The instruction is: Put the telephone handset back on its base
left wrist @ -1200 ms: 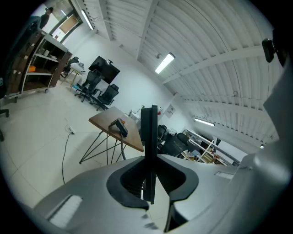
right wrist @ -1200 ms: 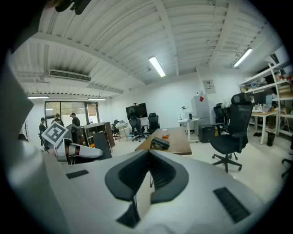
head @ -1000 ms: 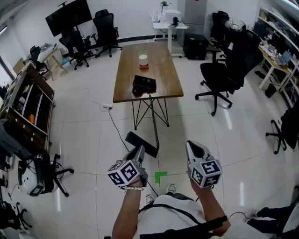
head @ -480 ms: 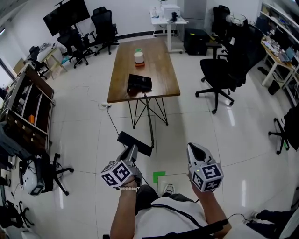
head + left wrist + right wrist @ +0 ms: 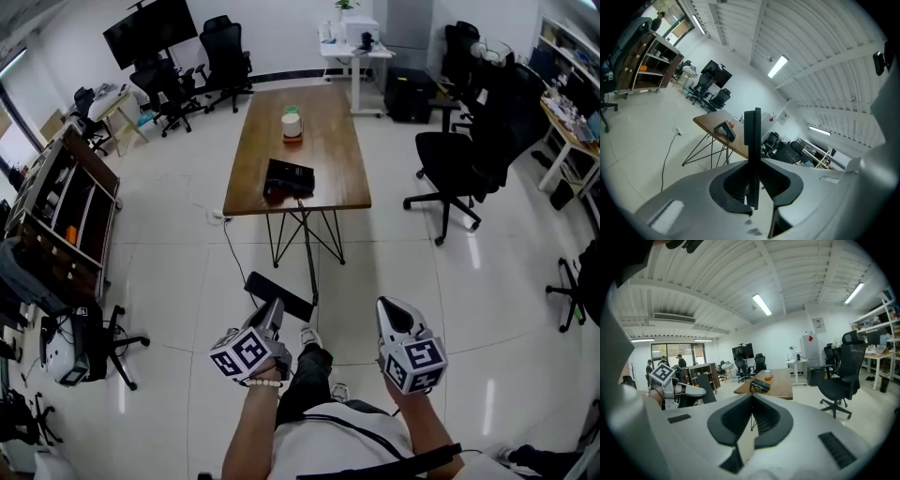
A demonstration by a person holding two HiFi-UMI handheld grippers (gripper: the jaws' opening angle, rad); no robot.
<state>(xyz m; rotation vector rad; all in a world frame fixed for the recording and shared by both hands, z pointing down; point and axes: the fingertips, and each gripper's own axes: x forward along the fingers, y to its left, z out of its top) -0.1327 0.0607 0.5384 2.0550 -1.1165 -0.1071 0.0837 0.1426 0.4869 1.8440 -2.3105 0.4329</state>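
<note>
Sitting on table (image 5: 330,183): base (image 5: 288,175), chair (image 5: 452,161) standing at its right. Left gripper (image 5: 274,310) is clamping slim black handset (image 5: 279,294); right gripper (image 5: 387,309) jaws are touching, empty.

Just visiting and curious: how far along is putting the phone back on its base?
Done: the left hand-held gripper grips the handset. In hand: it is held over the floor, well short of the table. Left: reach the base on the table and set the handset on it. The right hand-held gripper is shut, empty.
</note>
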